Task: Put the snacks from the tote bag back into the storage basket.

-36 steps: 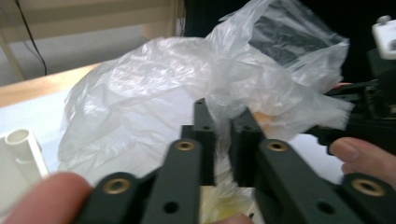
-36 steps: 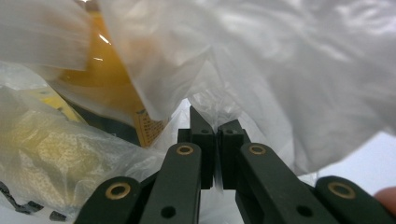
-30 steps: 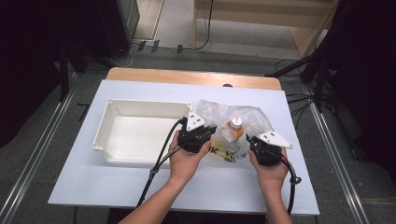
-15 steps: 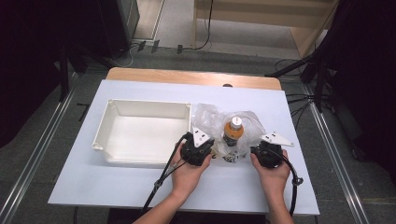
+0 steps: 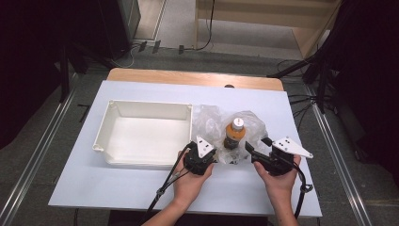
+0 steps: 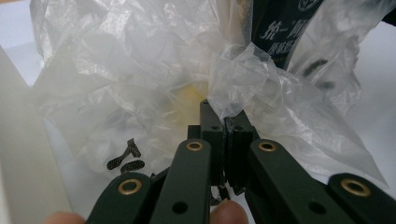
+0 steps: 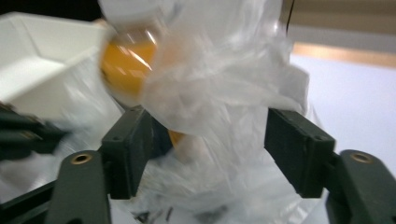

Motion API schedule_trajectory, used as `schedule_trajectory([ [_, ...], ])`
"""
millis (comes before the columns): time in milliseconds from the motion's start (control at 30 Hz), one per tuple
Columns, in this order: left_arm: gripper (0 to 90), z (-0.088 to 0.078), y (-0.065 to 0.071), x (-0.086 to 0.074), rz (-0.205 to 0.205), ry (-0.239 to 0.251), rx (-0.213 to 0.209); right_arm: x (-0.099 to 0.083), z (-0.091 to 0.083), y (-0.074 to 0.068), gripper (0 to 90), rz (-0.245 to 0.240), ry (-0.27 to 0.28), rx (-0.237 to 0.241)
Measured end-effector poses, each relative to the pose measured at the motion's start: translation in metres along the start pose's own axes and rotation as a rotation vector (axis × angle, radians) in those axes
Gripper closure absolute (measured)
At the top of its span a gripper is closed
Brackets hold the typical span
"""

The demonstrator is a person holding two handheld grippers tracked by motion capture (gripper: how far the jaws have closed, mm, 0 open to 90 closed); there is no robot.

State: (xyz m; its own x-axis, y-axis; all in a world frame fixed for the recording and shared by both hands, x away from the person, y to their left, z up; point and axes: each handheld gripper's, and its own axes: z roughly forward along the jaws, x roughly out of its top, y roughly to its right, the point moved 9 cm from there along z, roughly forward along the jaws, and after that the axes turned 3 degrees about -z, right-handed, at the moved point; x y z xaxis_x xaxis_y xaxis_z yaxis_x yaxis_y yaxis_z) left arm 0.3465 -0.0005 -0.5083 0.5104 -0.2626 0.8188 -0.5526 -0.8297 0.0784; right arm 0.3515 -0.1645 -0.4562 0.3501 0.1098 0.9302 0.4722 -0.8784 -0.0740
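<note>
Plastic bag (image 6: pixel 140 70) is pinched in left claw (image 6: pixel 225 122), right claw (image 7: pixel 210 149) released.

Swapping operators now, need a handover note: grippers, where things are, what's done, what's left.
Left gripper: shut on a fold of the clear plastic bag, near its left edge.
Right gripper: jaws have just been opening; bag film hangs between them, pads not pressing it.
Bottle: orange, white cap, upright inside the bag, on the table right of the white tray.
Done: bag set down, right grip released.
Left, probably: get the bottle out of the bag; the tray may be its destination.
</note>
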Motion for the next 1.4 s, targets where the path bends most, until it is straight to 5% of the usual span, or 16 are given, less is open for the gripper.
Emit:
schedule_trajectory([
  [133, 89.9, 0.001, 0.001, -0.004, -0.009, -0.004, -0.013, 0.023, -0.015, -0.004, 28.5, -0.010, 0.087, -0.006],
  [400, 89.5, 0.001, 0.003, -0.013, -0.023, 0.015, -0.030, 0.042, -0.027, -0.002, 29.6, -0.015, 0.141, -0.044],
  [500, 89.6, 0.000, 0.003, -0.014, -0.024, 0.013, -0.030, 0.049, -0.025, 0.001, 36.5, -0.005, 0.144, -0.055],
  [567, 89.5, 0.000, 0.003, -0.014, -0.025, 0.013, -0.028, 0.052, -0.018, 0.000, 48.5, 0.018, 0.146, -0.006],
  [667, 89.2, -0.001, 0.005, -0.018, -0.017, -0.003, -0.027, 0.047, -0.002, 0.000, 73.6, -0.022, 0.082, -0.003],
  [767, 89.3, -0.003, 0.004, -0.020, -0.021, -0.003, -0.026, 0.040, 0.007, 0.003, 87.3, -0.028, 0.047, -0.030],
  [1000, 89.5, -0.009, 0.002, -0.024, -0.037, -0.011, -0.032, 0.018, 0.025, 0.013, 90.0, -0.014, -0.026, -0.052],
  [1333, 90.0, -0.019, -0.005, -0.037, -0.036, -0.070, -0.022, -0.042, 0.059, 0.023, 90.0, 0.002, -0.298, -0.040],
  [1400, 90.0, -0.020, -0.006, -0.039, -0.043, -0.074, -0.017, -0.045, 0.061, 0.024, 90.0, 0.005, -0.313, -0.037],
])
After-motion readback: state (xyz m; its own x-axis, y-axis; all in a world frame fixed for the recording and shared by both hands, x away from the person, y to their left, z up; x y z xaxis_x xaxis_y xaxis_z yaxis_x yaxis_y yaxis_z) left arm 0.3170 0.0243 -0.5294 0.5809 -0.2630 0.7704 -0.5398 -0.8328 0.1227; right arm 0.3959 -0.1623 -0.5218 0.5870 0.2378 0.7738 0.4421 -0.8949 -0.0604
